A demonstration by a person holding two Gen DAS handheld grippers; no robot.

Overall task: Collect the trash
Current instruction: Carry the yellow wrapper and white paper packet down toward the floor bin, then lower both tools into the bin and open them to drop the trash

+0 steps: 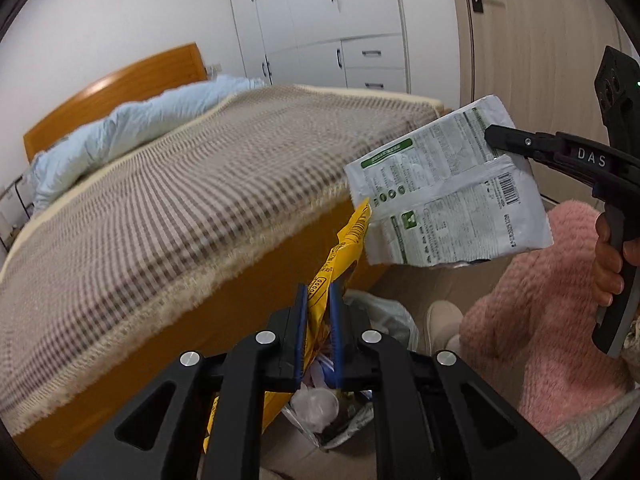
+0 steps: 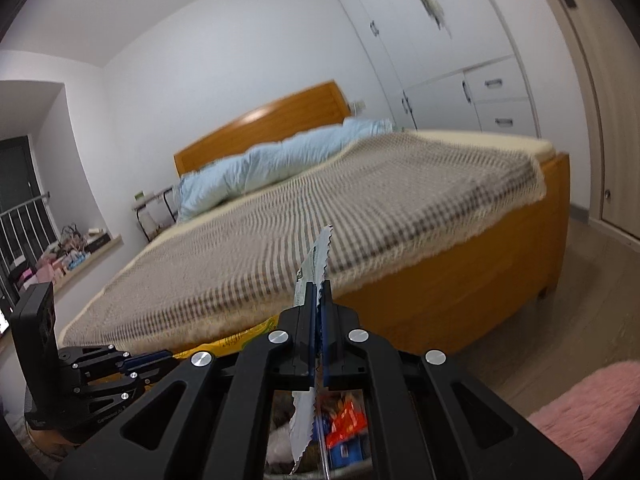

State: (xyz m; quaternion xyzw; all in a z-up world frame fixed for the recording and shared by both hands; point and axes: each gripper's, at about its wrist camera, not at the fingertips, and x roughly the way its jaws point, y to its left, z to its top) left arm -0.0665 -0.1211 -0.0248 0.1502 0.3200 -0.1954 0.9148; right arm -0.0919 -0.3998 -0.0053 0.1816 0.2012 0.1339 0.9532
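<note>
While each of two grippers pinches one wrapper, left gripper [image 1: 319, 300] yellow wrapper [image 1: 347, 248], right gripper [image 2: 319, 294] white wrapper [image 2: 316, 258].

The bed [image 2: 360, 208] blocks ahead; bare floor [image 2: 580, 300] lies open to its right.

Bed [image 2: 360, 216] blurred, white wrapper [image 2: 316, 264] seen edge-on, bin contents [image 2: 340, 428] mostly hidden behind gripper frame
</note>
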